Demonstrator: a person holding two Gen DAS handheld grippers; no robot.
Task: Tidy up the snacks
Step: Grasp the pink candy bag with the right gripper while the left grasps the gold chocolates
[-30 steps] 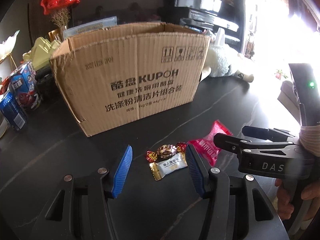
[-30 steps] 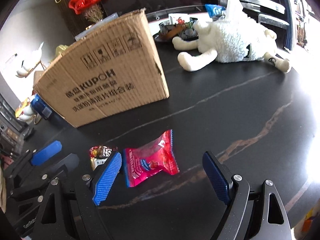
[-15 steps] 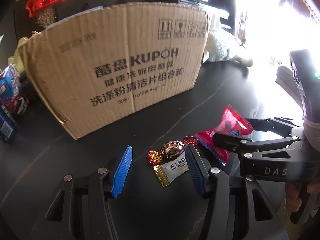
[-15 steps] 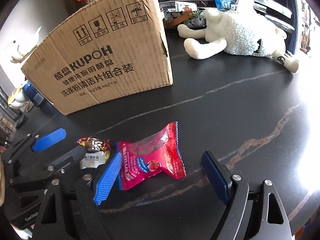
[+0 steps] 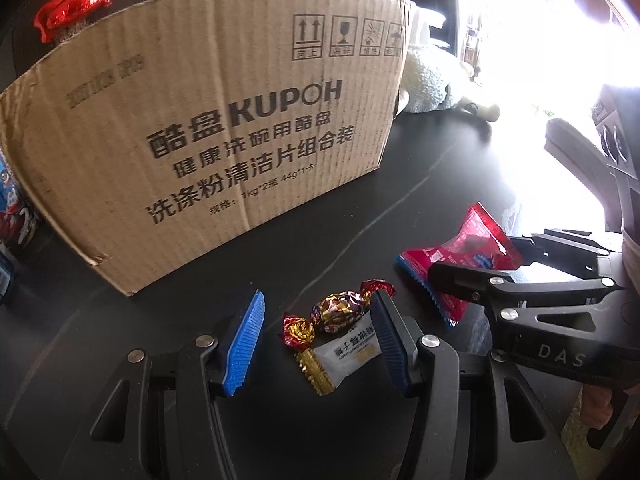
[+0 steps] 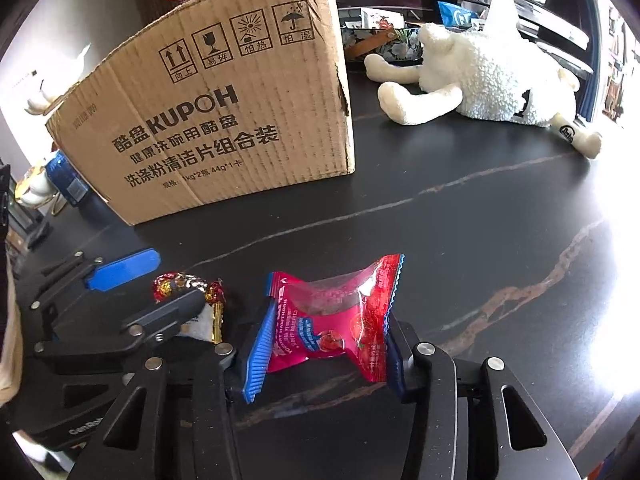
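The cardboard box (image 5: 224,132) bore "KUPOH" in large dark letters, with Chinese lines under it and a smaller line reading "1kg*2" and "44g*1". At its two o'clock corner stood four handling signs: up-arrows, a glass, a sun, an umbrella. The right gripper (image 5: 476,264), at four o'clock in the left view, showed "DAS". The white candy wrapper (image 5: 352,350) carried Chinese characters, too small to read.

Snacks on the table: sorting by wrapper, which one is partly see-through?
The red packet between the right claw's closing fingers; the foil candy and white bar are opaque.
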